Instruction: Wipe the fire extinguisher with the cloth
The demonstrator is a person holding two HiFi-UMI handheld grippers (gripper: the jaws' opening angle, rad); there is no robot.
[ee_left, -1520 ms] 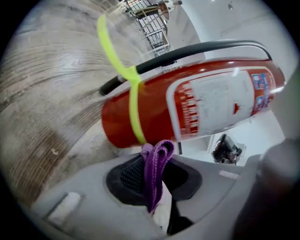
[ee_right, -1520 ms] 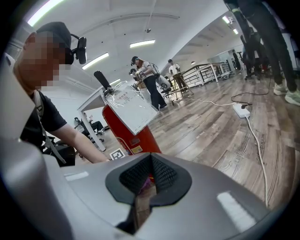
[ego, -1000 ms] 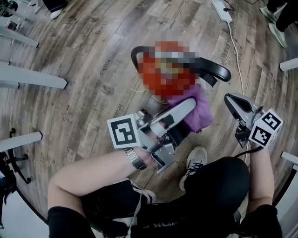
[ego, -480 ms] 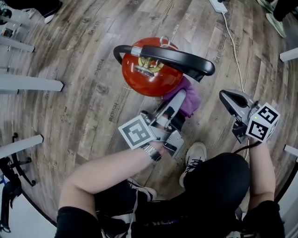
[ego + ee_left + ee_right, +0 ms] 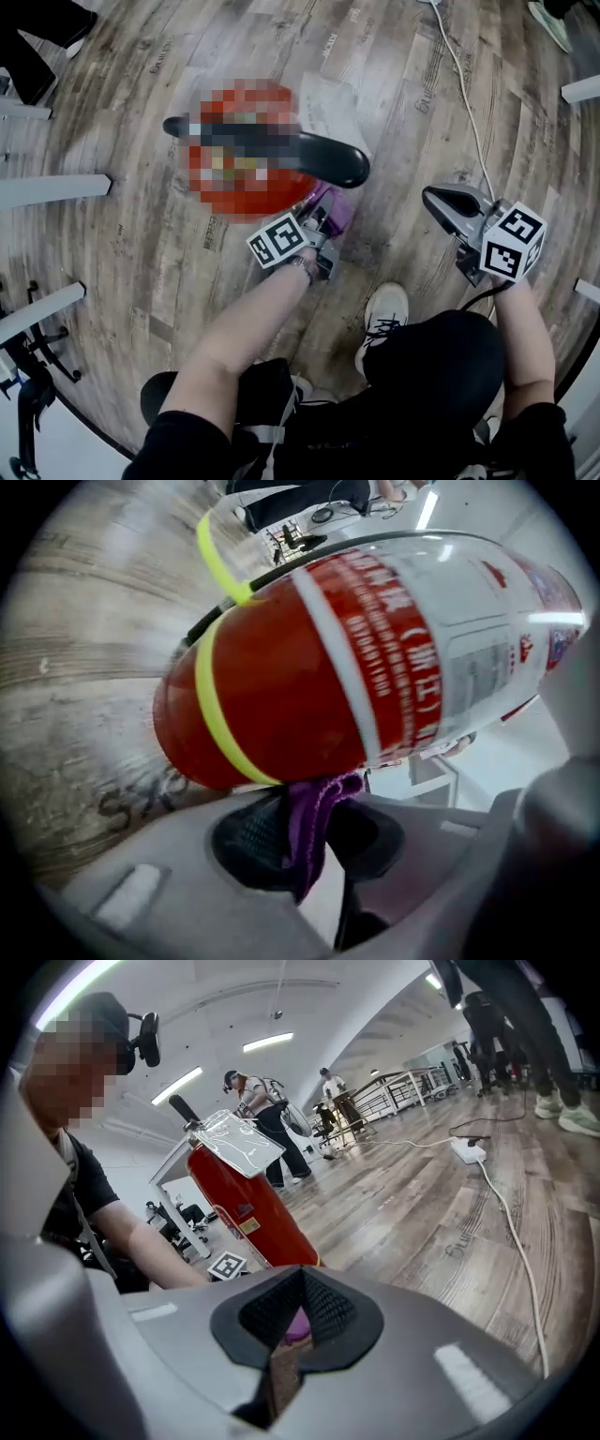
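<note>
The red fire extinguisher [image 5: 281,192] stands upright on the wood floor, its top under a mosaic patch and its black hose [image 5: 319,159] arching over it. My left gripper [image 5: 323,217] is low at the cylinder's near side, shut on a purple cloth [image 5: 339,208]. In the left gripper view the cloth [image 5: 314,822] is pinched between the jaws and pressed against the red body [image 5: 281,696] near a yellow band. My right gripper [image 5: 436,202] hangs apart to the right, shut and holding nothing. The right gripper view shows the extinguisher [image 5: 248,1208] ahead of the right gripper [image 5: 295,1321].
A white cable [image 5: 464,94] runs across the floor at the right to a power strip [image 5: 466,1150]. White table legs [image 5: 56,187] stand at the left. My shoe [image 5: 384,314] is just below the grippers. Other people [image 5: 253,1101] stand far off.
My left gripper has slid down the extinguisher's side with the cloth, from near the top to near its base. The right gripper has sunk a little.
</note>
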